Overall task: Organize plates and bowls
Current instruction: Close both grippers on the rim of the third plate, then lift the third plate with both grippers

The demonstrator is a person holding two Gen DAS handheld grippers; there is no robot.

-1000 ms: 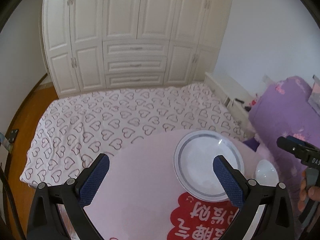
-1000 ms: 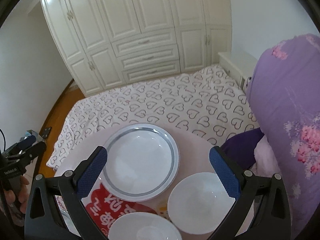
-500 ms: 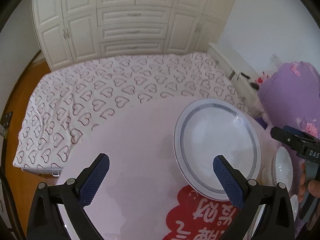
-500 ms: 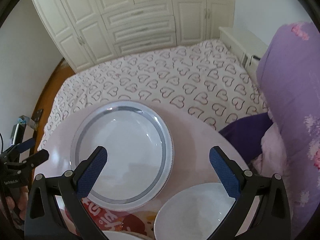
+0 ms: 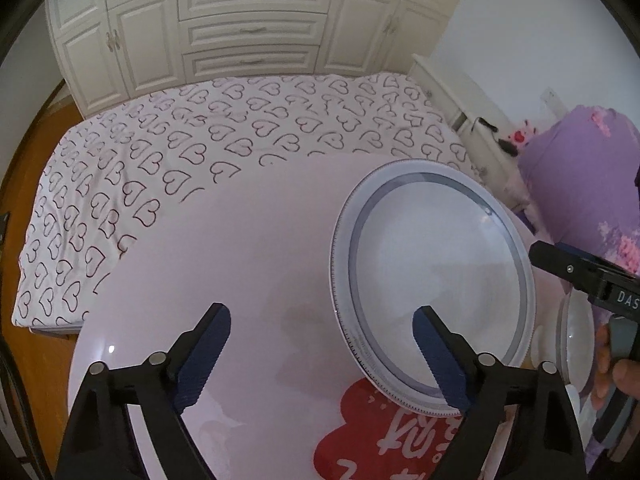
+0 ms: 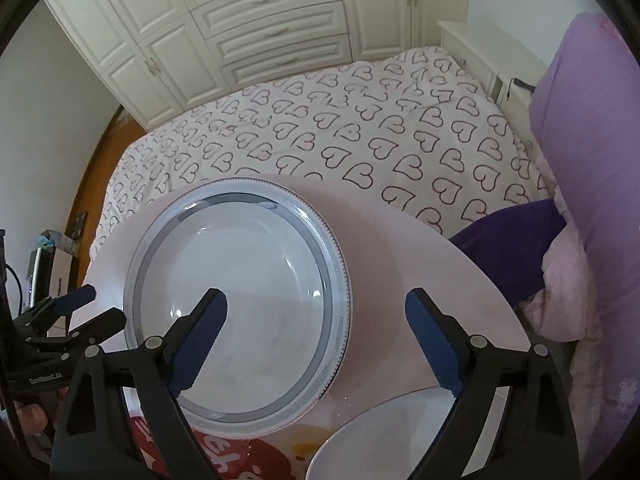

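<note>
A large white plate with a grey-blue ring (image 5: 432, 280) lies on the round pink table (image 5: 224, 264); it also shows in the right wrist view (image 6: 248, 300). My left gripper (image 5: 322, 354) is open and empty, its right finger over the plate's near rim. My right gripper (image 6: 316, 340) is open and empty, its left finger above the plate. A white bowl (image 6: 384, 440) sits at the table's near right, and shows edge-on in the left wrist view (image 5: 574, 340). The right gripper's body (image 5: 580, 280) appears at the right edge there.
A bed with a heart-print sheet (image 5: 240, 128) lies beyond the table. White wardrobes (image 5: 248, 20) stand behind it. A purple quilt (image 6: 592, 160) is heaped at the right. A red printed patch (image 5: 384, 440) marks the table's near side.
Both grippers have moved forward and down toward the table. The plate now looks larger and sits under the fingers. Both stay open.
</note>
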